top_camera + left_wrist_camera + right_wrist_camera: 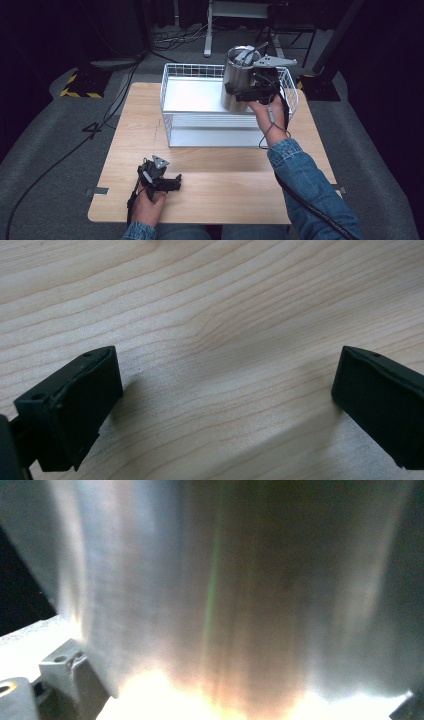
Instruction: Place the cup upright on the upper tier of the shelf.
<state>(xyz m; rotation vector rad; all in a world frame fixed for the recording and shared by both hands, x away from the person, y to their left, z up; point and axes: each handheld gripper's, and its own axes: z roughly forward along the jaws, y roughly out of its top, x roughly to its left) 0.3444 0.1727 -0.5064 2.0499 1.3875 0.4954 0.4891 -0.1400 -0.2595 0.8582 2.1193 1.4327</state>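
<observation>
Dark floor and cables wrap around a light wooden table (210,195). On the far half of the table sits a white wire basket (170,90) with a shiny tray floor. A tall metal cup (239,80) stands at about 2 o'clock from the table's middle, inside the basket's right part, and some metal pieces poke out of its top.

From the high view, the right gripper (240,92) is pressed to the cup's side, with its jaws set wide around the cup's body, holding it. A hand in a blue denim sleeve (305,185) reaches over the basket's front wall to get there. The right gripper view is very close up: the cup's brushed metal wall (225,590) is blurry and bright at the bottom, and a grey jaw tip sits at 7 o'clock.

The left gripper (172,182) rests at about 7 o'clock on the table, well apart from the basket. The left gripper view adds something the high view cannot: its two black jaws stand wide, with bare wood grain (225,340) between them and nothing held.
</observation>
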